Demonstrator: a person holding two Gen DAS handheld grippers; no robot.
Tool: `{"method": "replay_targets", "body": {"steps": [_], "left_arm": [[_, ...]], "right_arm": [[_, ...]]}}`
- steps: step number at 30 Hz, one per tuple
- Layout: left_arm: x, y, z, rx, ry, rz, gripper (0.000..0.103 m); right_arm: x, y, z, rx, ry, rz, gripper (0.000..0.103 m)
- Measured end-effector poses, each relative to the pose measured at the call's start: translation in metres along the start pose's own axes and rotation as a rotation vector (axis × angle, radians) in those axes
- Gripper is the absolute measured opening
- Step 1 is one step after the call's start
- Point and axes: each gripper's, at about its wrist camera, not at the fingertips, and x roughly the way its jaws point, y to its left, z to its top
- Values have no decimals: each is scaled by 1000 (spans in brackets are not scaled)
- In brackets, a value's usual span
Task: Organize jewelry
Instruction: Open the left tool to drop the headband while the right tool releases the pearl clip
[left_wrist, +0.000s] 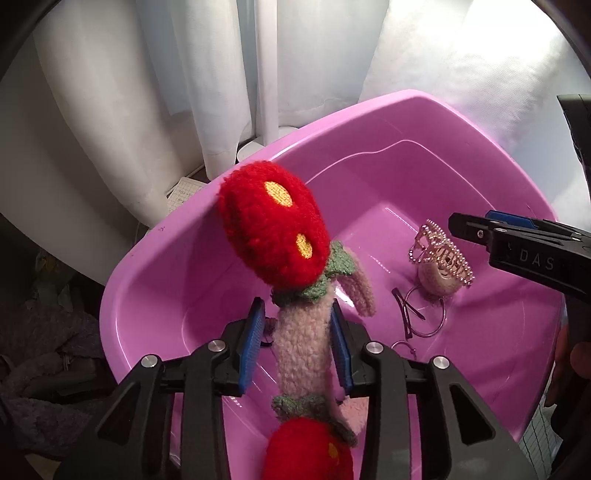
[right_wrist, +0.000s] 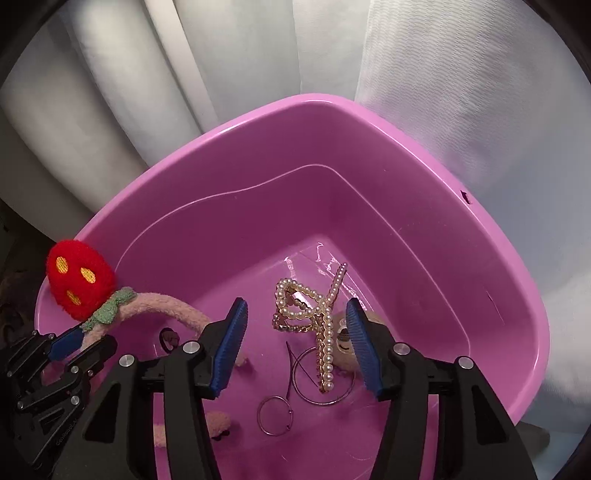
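Observation:
A pink basin holds the jewelry. My left gripper has its jaws around the fuzzy pink headband with red strawberry ends, over the basin's left side; the right pad touches the band and a small gap shows at the left pad. The headband and left gripper also show in the right wrist view, strawberry at the left rim. My right gripper is open above a pearl hair claw lying on the basin floor. It enters the left wrist view from the right.
Metal hoop earrings and a thin dark clip lie on the basin floor next to a small round beige item. White curtains hang behind the basin. Dark clothing lies left of it.

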Motion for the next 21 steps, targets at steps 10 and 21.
{"method": "replay_targets", "body": {"steps": [10, 21], "left_arm": [[-13, 7, 0, -12, -35, 13, 83], [-38, 11, -7, -12, -98, 1, 87]], "right_arm": [[-5, -6, -4, 15, -1, -6, 64], [-36, 11, -18, 6, -44, -1, 67]]}}
